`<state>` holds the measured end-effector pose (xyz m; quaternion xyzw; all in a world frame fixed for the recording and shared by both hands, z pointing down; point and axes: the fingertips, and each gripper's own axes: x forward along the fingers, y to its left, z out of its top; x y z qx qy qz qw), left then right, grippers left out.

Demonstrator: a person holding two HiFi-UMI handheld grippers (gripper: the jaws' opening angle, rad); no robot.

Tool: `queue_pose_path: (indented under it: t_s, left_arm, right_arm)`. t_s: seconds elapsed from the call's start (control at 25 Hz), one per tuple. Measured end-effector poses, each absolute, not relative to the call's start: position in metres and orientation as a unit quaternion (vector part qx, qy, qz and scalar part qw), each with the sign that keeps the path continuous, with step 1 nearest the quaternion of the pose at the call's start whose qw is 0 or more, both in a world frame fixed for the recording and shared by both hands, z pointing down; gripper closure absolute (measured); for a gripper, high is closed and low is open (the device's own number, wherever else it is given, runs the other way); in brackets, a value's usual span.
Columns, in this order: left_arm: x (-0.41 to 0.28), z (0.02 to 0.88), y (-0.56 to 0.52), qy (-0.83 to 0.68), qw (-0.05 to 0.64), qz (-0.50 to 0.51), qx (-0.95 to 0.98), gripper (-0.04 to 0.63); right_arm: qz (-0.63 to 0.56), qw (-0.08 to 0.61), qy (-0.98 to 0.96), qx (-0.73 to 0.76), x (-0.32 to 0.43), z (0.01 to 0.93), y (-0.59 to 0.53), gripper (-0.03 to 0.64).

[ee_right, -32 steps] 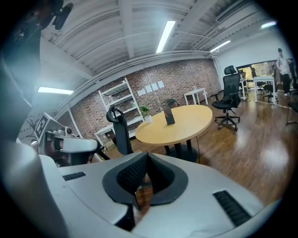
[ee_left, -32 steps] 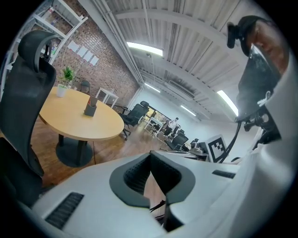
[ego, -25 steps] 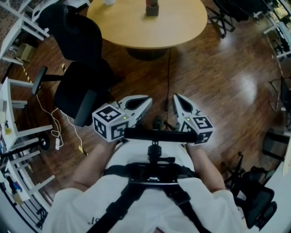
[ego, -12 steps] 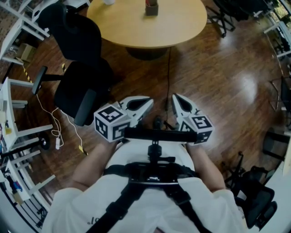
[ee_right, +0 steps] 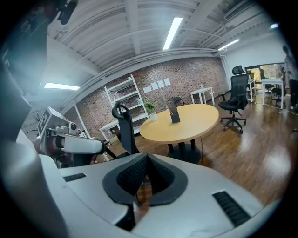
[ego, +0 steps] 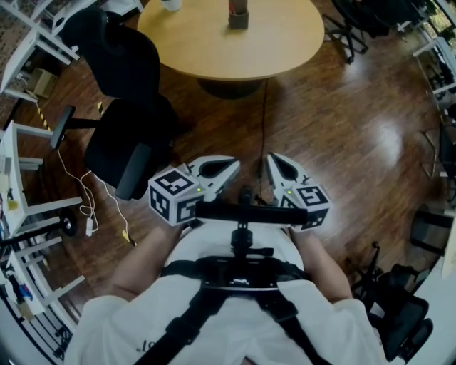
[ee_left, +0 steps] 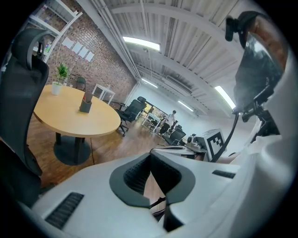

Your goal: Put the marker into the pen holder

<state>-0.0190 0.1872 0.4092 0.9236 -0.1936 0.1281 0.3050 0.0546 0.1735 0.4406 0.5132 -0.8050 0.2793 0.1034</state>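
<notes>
Bearing sq. markers (ego: 176, 198): L gripper (ego: 232, 167), R gripper (ego: 271, 159).

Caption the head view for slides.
Person holds left hand-held gripper and right hand-held gripper, both shut and empty, near the torso; pen holder on round table ahead, black chair at left.

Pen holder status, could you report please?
Left tool, right tool shut, empty. Dark pen holder on round wooden table, far ahead. Black office chair near path.

Ceiling strip lights (ee_right: 173, 32) glare on the glossy floor (ego: 381, 135), while fisheye edges bend and darken, head view dim.
</notes>
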Motion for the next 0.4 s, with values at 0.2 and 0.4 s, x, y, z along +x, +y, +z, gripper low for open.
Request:
queue_pose_path:
  t_s: [0.2, 0.4]
  left_arm:
    - [-0.018, 0.4096, 0.1863, -0.192, 0.304, 0.129, 0.924, 0.601]
    - [-0.0188, 0.4113, 0.1892, -0.191, 0.307, 0.131, 0.923, 0.601]
  right_arm:
    - [0.276, 0.109, -0.807, 0.51, 0.0536, 0.4418, 0.1727, 0.629]
    - [0.281, 0.114, -0.806, 0.508, 0.052, 0.4451, 0.1765, 0.629]
